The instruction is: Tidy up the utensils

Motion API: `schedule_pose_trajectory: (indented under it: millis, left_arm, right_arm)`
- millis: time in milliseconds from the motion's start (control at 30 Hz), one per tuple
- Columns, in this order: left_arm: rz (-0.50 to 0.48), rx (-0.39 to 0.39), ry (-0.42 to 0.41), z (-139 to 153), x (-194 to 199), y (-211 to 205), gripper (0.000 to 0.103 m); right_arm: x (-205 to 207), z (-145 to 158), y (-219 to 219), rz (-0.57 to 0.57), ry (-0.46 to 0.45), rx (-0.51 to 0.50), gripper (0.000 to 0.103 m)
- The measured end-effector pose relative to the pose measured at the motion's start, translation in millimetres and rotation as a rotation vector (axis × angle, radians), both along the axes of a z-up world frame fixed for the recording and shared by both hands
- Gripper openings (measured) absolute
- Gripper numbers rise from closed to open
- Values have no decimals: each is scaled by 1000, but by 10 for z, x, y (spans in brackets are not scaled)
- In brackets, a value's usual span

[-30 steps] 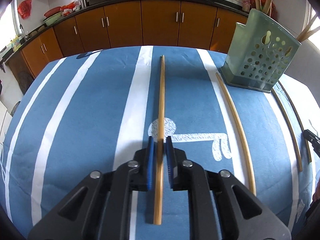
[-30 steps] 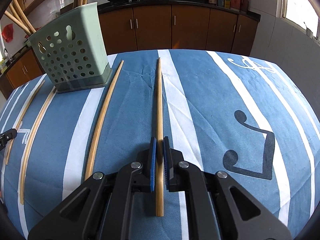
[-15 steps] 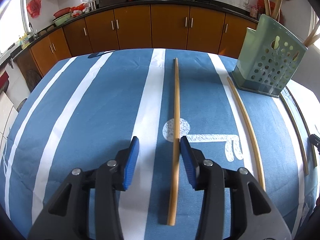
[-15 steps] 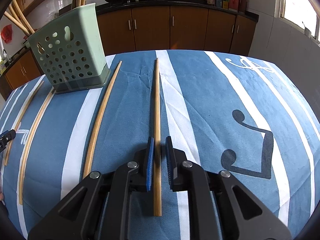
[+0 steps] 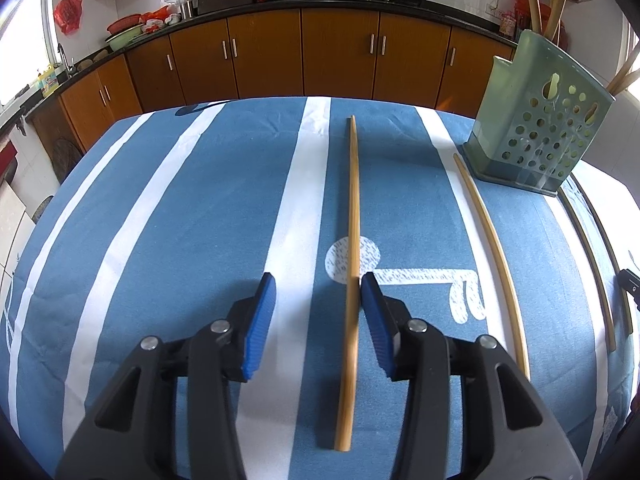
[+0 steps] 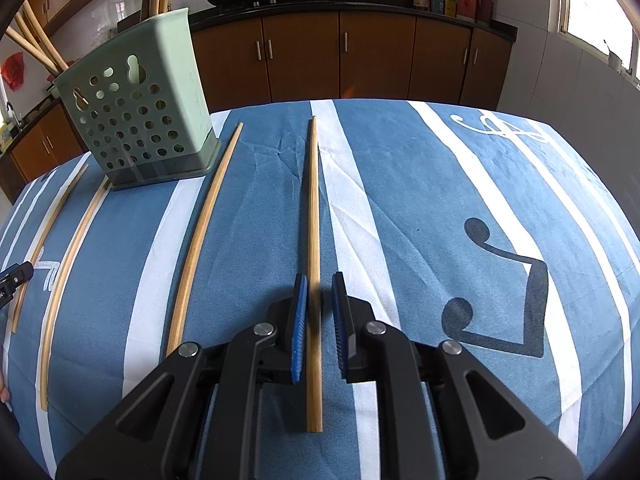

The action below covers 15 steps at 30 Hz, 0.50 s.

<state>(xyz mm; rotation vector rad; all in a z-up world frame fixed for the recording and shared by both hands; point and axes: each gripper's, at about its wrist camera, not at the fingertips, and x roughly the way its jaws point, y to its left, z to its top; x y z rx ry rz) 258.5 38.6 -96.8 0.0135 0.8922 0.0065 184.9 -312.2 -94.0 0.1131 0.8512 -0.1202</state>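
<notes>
A wooden chopstick (image 5: 353, 216) lies lengthwise on the blue striped tablecloth (image 5: 208, 220). My left gripper (image 5: 317, 276) stands open around its near part, with the stick close to the right pad. In the right wrist view another chopstick (image 6: 313, 200) lies between the jaws of my right gripper (image 6: 319, 276), which are slightly parted with a small gap beside the stick. The green perforated holder (image 5: 536, 120) (image 6: 136, 112) stands at the far side between the two grippers and has several chopsticks upright in it.
More loose chopsticks (image 5: 494, 252) (image 6: 204, 220) lie on the cloth between the two grippers, near the holder. Brown kitchen cabinets (image 5: 340, 56) and a dark counter with woks stand beyond the table's far edge. A window (image 6: 600, 0) is at the right.
My left jaws have opened wide off the chopstick, which now lies loose between them. My right jaws have parted a little around their chopstick. Neither hand has shifted.
</notes>
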Motion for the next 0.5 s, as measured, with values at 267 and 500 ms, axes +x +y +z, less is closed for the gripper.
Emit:
schedule_pose_trajectory:
  millis: [267,500]
  left_arm:
    - [-1,-2,0,4,-4,7,45]
    - [-25,-2,1,8,-37,-19,45]
  right_arm:
    - [3,1,-2,-2,1,2,14]
    - [-22,9,-5,-9,2,2,14]
